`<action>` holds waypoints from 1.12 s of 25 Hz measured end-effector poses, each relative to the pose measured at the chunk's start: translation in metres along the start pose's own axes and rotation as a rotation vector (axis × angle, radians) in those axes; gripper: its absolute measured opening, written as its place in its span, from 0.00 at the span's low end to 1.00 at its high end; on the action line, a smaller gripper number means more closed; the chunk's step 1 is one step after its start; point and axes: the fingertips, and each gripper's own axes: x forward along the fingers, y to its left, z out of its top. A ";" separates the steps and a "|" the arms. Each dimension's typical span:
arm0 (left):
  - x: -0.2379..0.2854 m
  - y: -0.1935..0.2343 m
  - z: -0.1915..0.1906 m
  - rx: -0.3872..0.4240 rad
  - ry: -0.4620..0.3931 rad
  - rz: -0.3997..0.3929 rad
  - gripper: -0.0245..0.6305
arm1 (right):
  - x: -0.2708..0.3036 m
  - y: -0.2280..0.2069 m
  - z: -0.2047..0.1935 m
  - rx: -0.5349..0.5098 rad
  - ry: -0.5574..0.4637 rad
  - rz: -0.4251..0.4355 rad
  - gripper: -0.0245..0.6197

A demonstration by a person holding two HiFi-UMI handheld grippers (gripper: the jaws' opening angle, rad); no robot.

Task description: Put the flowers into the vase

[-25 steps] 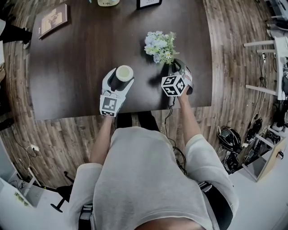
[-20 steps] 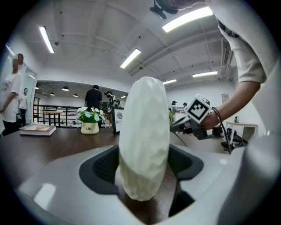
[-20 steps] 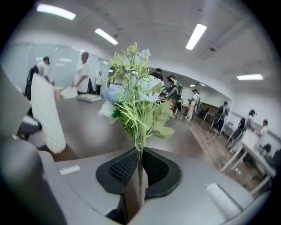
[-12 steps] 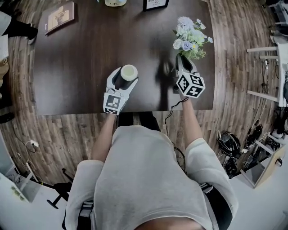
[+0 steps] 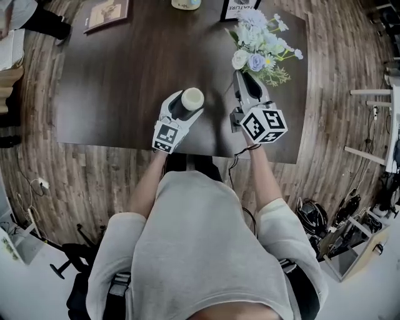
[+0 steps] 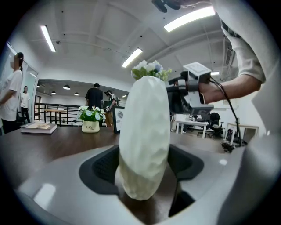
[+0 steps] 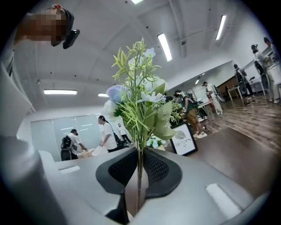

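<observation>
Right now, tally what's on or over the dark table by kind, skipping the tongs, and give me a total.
white vase: 1
flower bunch: 1
potted flowers: 1
book: 1
framed sign: 1
Total: 5

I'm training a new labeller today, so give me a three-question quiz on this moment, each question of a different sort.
1. True or false: the left tongs clasp the white vase upright.
2. Which holds the flower bunch? A left tongs; B right tongs; C neither.
3. Are any flowers inside the vase yet?
Key: 1 true; 2 B; 3 no, the bunch is apart from it, to its right in the head view.
</observation>
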 end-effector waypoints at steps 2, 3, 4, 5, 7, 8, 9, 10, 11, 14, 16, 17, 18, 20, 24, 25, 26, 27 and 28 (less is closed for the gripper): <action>-0.001 0.002 -0.001 -0.001 0.003 0.002 0.56 | 0.009 0.031 0.015 -0.015 -0.029 0.073 0.10; -0.001 0.002 -0.001 -0.002 0.004 0.004 0.56 | 0.013 0.044 0.022 -0.023 -0.042 0.106 0.10; 0.000 0.002 -0.001 -0.002 0.004 0.005 0.56 | 0.016 0.057 0.029 -0.032 -0.054 0.138 0.10; 0.000 0.001 -0.001 -0.002 0.005 0.006 0.56 | 0.018 0.069 0.035 -0.038 -0.064 0.169 0.10; 0.000 0.000 -0.001 -0.001 0.006 0.007 0.56 | 0.022 0.089 0.044 -0.048 -0.079 0.224 0.10; 0.001 0.000 -0.001 -0.002 0.005 0.008 0.56 | 0.023 0.099 0.047 -0.052 -0.081 0.249 0.10; 0.000 0.000 -0.001 -0.003 0.005 0.009 0.56 | 0.024 0.107 0.049 -0.057 -0.081 0.271 0.10; 0.000 0.000 -0.001 -0.003 0.005 0.009 0.56 | 0.024 0.115 0.049 -0.063 -0.079 0.289 0.10; 0.000 0.000 -0.001 -0.003 0.006 0.009 0.56 | 0.025 0.121 0.049 -0.070 -0.078 0.304 0.10; -0.001 0.000 -0.001 -0.003 0.005 0.009 0.56 | 0.025 0.130 0.038 -0.083 -0.064 0.328 0.10; -0.001 0.000 0.000 -0.003 0.003 0.009 0.56 | 0.024 0.131 0.027 -0.089 -0.043 0.331 0.11; -0.001 0.000 0.000 -0.003 0.002 0.009 0.56 | 0.023 0.131 0.021 -0.094 -0.033 0.331 0.11; -0.002 0.001 0.000 -0.003 0.001 0.009 0.56 | 0.022 0.131 0.015 -0.097 -0.023 0.331 0.11; -0.002 0.002 0.000 -0.005 -0.003 0.009 0.56 | 0.020 0.129 0.001 -0.100 -0.004 0.331 0.11; -0.002 0.002 -0.001 -0.008 -0.006 0.009 0.56 | 0.016 0.126 -0.020 -0.102 0.029 0.326 0.11; -0.002 0.002 -0.001 -0.008 -0.006 0.009 0.56 | 0.013 0.126 -0.024 -0.106 0.034 0.325 0.11; -0.002 0.002 -0.001 -0.008 -0.006 0.009 0.56 | 0.011 0.126 -0.028 -0.112 0.037 0.325 0.11; -0.002 0.002 -0.001 -0.007 -0.005 0.009 0.56 | 0.008 0.126 -0.031 -0.119 0.038 0.326 0.12; -0.002 0.002 -0.002 -0.007 -0.005 0.010 0.56 | 0.006 0.127 -0.034 -0.129 0.037 0.327 0.12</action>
